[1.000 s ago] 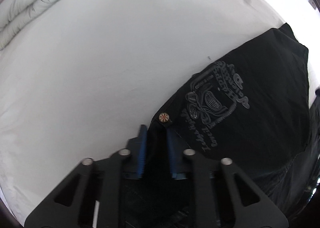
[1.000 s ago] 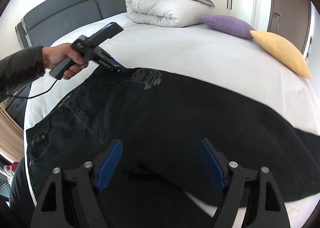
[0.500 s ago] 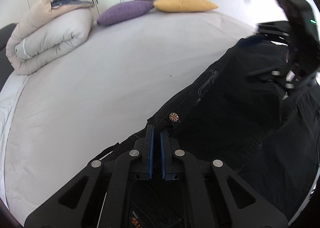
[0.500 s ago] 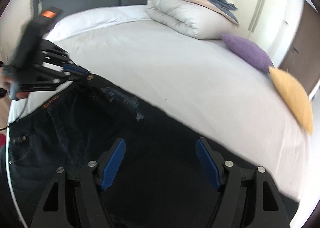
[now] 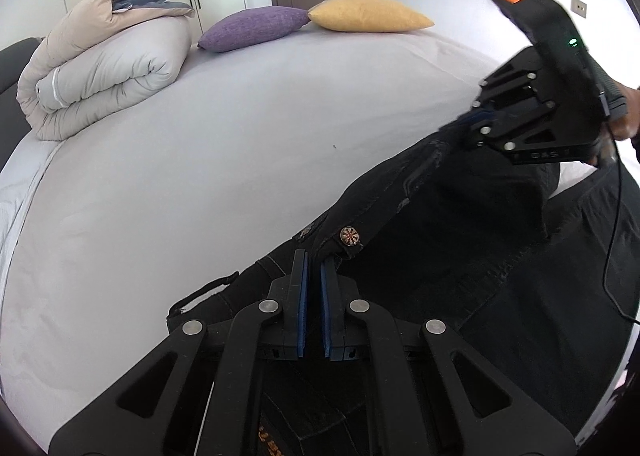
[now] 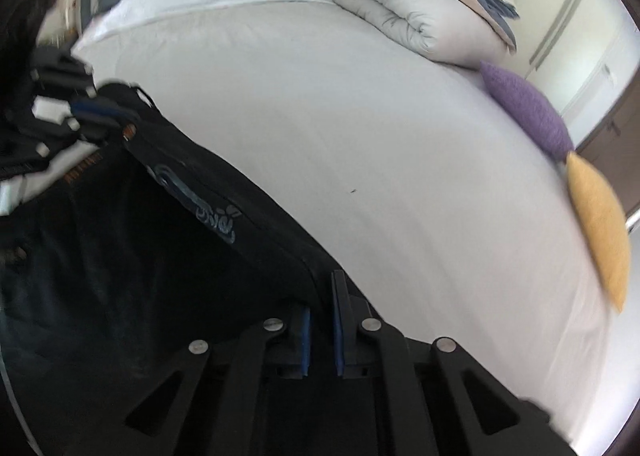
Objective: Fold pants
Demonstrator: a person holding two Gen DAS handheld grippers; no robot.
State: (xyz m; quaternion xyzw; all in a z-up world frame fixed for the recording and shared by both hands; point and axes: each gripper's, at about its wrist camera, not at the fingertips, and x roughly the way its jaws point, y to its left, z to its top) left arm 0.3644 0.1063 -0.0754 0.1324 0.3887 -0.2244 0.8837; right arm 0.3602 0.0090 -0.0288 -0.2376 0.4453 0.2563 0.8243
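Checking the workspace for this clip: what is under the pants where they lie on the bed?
The black pants lie on the grey bed sheet, which shows bare beside them. Both grippers, left and right, pinch one edge. Whatever lies under the fabric itself is covered.

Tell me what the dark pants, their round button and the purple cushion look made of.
Dark pants: likely black denim, matte, with stitched seams. Round button: apparently shiny metal with a cross pattern. Purple cushion: coarse woven fabric, matte, visibly textured.

Right claw clamped on dark pants over white bed.
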